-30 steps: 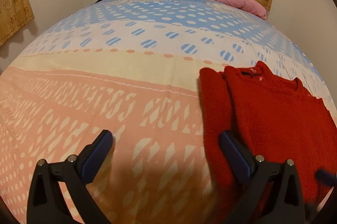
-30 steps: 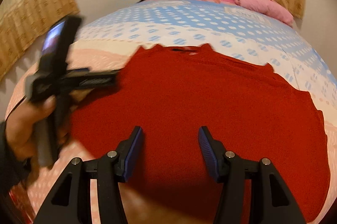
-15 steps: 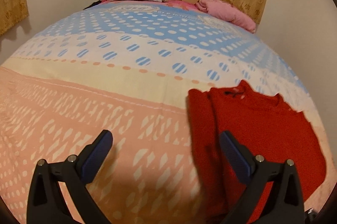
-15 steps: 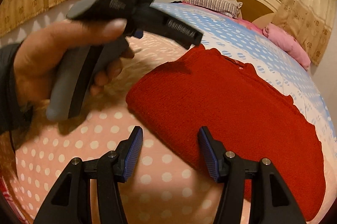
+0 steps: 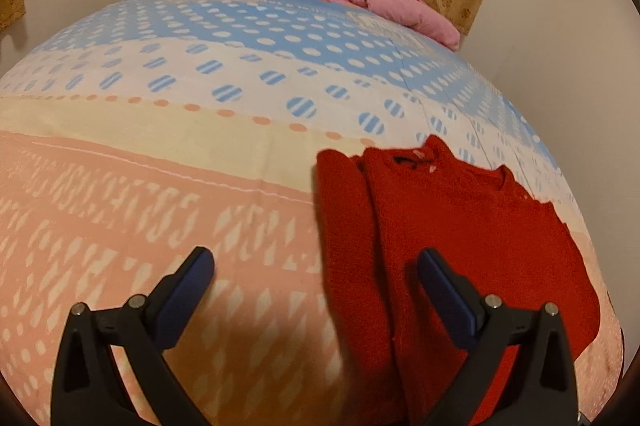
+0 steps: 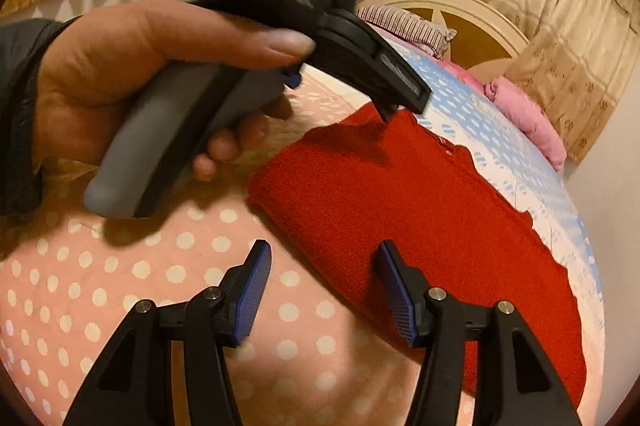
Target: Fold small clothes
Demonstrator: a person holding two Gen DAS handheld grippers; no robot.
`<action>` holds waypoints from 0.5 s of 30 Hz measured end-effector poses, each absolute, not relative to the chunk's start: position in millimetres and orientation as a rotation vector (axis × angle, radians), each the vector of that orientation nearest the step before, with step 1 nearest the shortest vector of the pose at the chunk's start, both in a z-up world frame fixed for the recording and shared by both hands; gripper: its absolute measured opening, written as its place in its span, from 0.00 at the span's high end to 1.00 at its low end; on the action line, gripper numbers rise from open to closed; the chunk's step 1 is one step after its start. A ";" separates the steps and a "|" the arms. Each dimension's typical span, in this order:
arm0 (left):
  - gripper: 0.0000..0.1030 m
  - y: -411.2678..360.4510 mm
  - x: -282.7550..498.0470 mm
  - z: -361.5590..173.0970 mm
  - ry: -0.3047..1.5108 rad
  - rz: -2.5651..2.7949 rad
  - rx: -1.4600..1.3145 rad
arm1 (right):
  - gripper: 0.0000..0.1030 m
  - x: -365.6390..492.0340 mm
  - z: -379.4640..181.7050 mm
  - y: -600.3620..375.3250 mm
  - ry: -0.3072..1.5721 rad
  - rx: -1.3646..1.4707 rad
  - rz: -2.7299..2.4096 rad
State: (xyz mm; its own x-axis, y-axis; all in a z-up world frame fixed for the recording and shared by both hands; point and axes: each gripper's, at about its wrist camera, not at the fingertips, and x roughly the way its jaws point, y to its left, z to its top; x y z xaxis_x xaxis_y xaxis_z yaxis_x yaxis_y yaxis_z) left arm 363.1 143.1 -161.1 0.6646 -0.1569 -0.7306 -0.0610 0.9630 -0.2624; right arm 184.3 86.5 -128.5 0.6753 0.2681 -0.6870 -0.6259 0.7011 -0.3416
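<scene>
Sweater (image 6: pixel 420 226) is lying flat on the bed (image 5: pixel 160 186), one side already folded in, its long axis running from the near hem up toward the headboard. Right tongs (image 6: pixel 322 290) are hovering open and empty just over the near left hem corner, the closer of the two. Left tongs (image 5: pixel 316 286) are also gaping wide, holding nothing, straddling the folded left edge, the person's hand (image 6: pixel 132 74) tipping them downward
</scene>
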 end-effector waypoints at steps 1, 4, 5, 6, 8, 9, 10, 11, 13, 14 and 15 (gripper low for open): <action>0.00 141.9 365.5 -162.9 0.849 -0.055 -0.274 | 0.45 182.2 -128.7 89.0 0.643 -0.613 0.537; 0.00 140.8 373.3 -170.0 0.869 -0.081 -0.289 | 0.45 182.4 -130.3 94.5 0.628 -0.641 0.531; 0.00 142.4 375.2 -171.8 0.870 -0.084 -0.307 | 0.45 183.5 -130.9 96.4 0.624 -0.648 0.528; 0.01 144.2 375.4 -172.4 0.865 -0.088 -0.324 | 0.45 184.4 -131.4 97.9 0.624 -0.652 0.527; 0.04 145.6 375.8 -171.7 0.852 -0.094 -0.340 | 0.45 187.7 -132.8 102.2 0.622 -0.660 0.519; 0.07 144.7 375.6 -170.8 0.842 -0.106 -0.340 | 0.45 189.3 -133.3 103.5 0.622 -0.662 0.517; 0.08 143.3 375.6 -170.4 0.835 -0.117 -0.336 | 0.45 191.0 -133.5 104.6 0.622 -0.665 0.514; 0.09 141.4 376.2 -169.7 0.833 -0.127 -0.327 | 0.45 192.2 -134.0 105.2 0.622 -0.666 0.510; 0.11 138.0 377.2 -168.5 0.826 -0.147 -0.314 | 0.45 195.7 -134.8 106.0 0.624 -0.665 0.508; 0.15 137.6 378.6 -168.9 0.827 -0.156 -0.313 | 0.45 197.3 -135.0 105.5 0.625 -0.664 0.507; 0.18 136.9 379.6 -169.4 0.829 -0.163 -0.313 | 0.45 199.1 -135.7 104.9 0.628 -0.662 0.507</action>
